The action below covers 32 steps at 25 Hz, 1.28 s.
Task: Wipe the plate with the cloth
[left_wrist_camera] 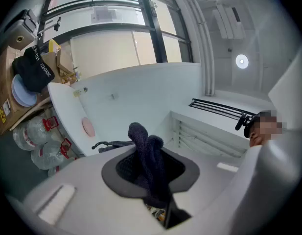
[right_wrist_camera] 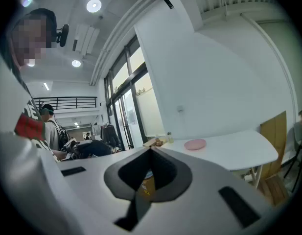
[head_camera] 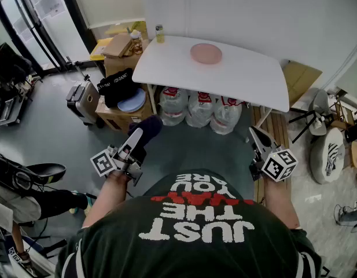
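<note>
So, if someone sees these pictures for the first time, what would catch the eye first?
Most likely the dark cloth, bunched up and clamped in the left gripper, low and left of centre in the head view. Next comes the pink plate, lying on the white table ahead, well away from both grippers. The right gripper, at the lower right, is shut and holds nothing.
</note>
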Each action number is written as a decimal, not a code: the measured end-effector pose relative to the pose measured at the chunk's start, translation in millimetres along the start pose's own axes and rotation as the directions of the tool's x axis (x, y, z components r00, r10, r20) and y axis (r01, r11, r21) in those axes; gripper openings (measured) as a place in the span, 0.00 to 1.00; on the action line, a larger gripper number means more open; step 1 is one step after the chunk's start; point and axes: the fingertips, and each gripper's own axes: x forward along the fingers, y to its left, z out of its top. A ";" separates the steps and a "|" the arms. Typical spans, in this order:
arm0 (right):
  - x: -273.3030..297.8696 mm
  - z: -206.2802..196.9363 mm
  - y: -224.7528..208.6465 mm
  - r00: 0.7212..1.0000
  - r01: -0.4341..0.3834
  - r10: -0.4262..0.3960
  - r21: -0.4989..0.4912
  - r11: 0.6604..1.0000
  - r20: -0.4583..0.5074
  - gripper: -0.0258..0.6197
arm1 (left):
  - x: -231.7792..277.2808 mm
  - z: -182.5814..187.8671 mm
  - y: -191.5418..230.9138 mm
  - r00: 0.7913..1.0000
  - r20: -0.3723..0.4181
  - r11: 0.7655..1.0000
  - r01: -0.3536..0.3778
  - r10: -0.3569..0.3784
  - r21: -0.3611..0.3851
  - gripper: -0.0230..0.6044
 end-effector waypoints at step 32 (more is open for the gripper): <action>129.9 -17.2 39.4 0.991 0.129 -0.128 0.034 0.991 -0.025 0.03 | -85.4 111.1 82.1 1.000 -0.006 0.998 -0.012 0.012 -0.056 0.14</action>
